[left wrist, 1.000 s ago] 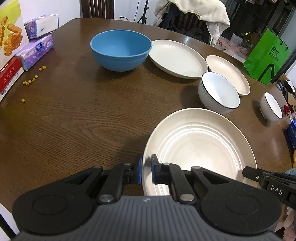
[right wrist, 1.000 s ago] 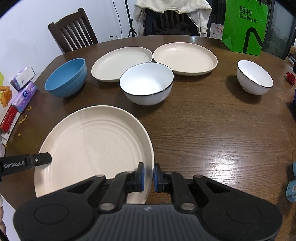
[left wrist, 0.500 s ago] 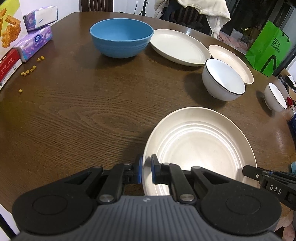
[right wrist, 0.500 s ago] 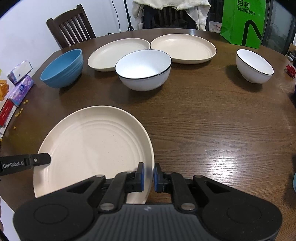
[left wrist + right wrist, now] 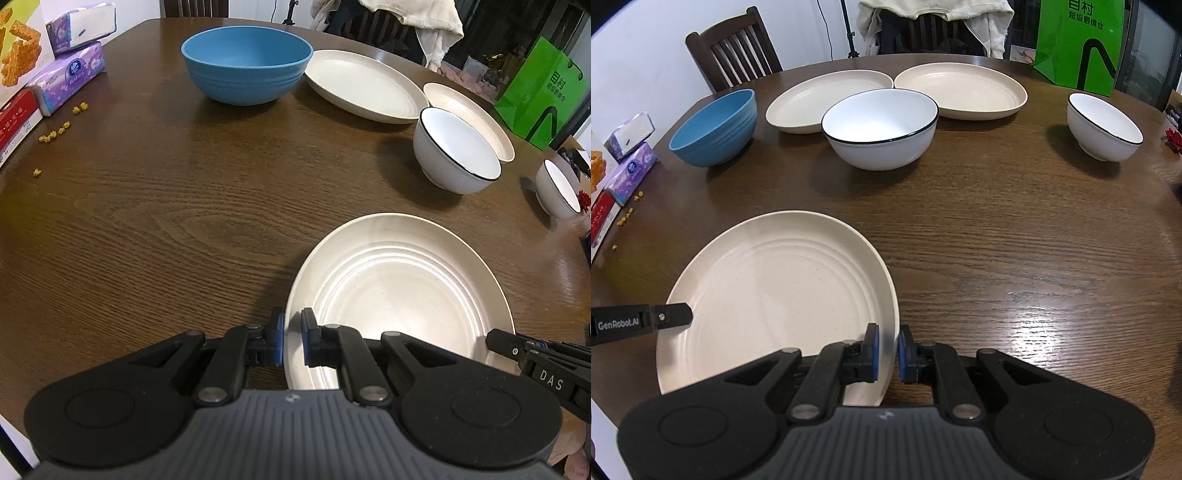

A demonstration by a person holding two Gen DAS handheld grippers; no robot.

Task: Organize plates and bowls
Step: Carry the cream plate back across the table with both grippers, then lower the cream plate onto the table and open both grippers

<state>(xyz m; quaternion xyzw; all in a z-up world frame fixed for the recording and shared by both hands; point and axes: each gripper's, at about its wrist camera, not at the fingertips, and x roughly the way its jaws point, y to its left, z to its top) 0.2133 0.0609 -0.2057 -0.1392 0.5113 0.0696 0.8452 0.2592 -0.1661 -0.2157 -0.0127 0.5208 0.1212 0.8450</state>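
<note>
Nearest both cameras, a cream ridged plate is gripped at opposite edges. Left gripper: jaws clamped on the plate's left rim, blue pads pressing either side of it. Right gripper: jaws clamped likewise on the plate's right rim. Whether the plate rests on the wooden surface or is just above it cannot be told.

Beyond the plate stands a large white bowl with a dark rim; behind it lie two more cream plates, their rims touching or nearly so. A blue bowl sits to the left, a small white bowl well apart to the right.

Left wrist view only: the snack box and the tissue packs seen close, with yellow crumbs beside them. Right wrist view only: a wooden chair, the green bag at full height, and the small bowl in full.
</note>
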